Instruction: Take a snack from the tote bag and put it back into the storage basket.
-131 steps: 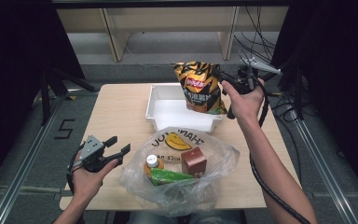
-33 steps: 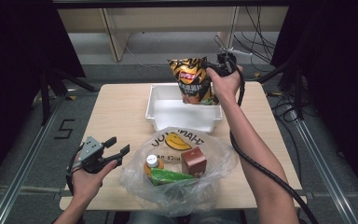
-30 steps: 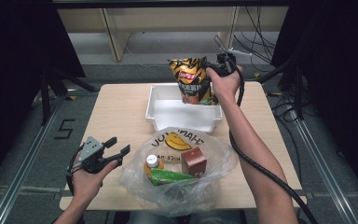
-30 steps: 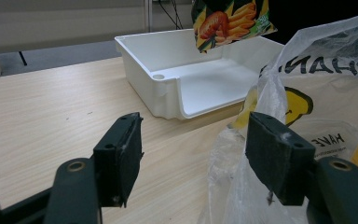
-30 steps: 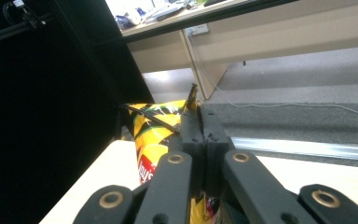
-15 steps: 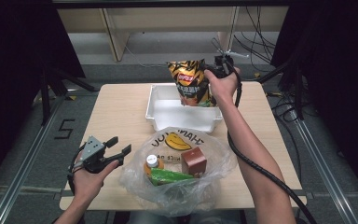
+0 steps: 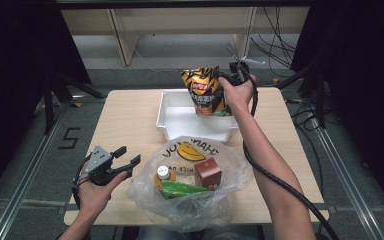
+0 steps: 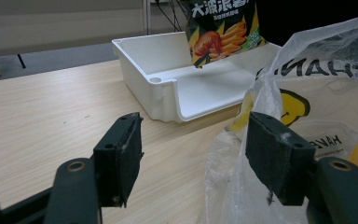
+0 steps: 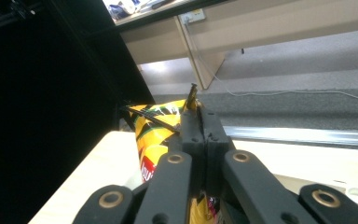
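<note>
From above, we hold the chip bag [image 7: 207, 92] by its top edge in the right gripper [image 7: 228, 79], over the white bin's [image 7: 180, 127] far right corner. The left gripper [image 8: 193, 151] rests spread wide and empty beside the plastic bag [image 8: 307, 93]. In the right gripper view the jaws pinch the foil; the bag's bottom probably hangs above the floor, so next we lower and let go.

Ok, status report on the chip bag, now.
Right gripper shut on chip bag, bag hanging above the white bin. Left gripper open, beside the plastic bag. Nothing in the way.
</note>
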`<state>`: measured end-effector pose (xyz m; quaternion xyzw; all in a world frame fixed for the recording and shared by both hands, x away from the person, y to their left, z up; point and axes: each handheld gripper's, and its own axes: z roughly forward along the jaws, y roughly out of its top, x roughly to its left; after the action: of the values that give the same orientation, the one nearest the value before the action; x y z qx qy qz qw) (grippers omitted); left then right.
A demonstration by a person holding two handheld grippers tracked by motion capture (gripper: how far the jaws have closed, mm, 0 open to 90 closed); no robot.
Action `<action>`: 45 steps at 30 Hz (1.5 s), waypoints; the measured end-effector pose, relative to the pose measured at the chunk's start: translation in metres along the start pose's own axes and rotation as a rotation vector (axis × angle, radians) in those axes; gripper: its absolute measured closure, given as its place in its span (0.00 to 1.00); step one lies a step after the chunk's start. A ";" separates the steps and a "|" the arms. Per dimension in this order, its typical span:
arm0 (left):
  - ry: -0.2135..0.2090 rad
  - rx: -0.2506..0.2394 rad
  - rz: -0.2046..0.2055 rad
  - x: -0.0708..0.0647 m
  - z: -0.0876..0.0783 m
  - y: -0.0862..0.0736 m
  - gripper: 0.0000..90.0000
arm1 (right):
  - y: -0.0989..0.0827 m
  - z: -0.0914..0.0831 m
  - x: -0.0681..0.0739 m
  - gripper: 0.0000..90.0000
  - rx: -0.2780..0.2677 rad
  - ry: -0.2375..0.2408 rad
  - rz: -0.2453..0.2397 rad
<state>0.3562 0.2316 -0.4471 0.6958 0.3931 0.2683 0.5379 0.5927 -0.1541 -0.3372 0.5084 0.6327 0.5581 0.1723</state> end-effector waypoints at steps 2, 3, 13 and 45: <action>0.002 0.000 -0.007 -0.001 0.000 0.000 0.40 | -0.001 0.000 0.001 1.00 0.006 -0.007 0.015; 0.003 0.000 -0.012 -0.001 0.000 0.000 0.40 | -0.001 0.001 -0.001 1.00 0.002 -0.006 -0.005; 0.006 -0.001 -0.010 -0.001 -0.001 0.000 0.40 | -0.010 0.009 -0.008 1.00 0.018 -0.016 0.023; 0.006 0.000 -0.004 0.000 -0.002 0.000 0.40 | -0.019 0.010 -0.044 0.94 0.020 -0.127 0.106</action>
<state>0.3551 0.2328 -0.4469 0.6944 0.3959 0.2693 0.5371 0.6106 -0.1831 -0.3720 0.5773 0.5983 0.5265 0.1774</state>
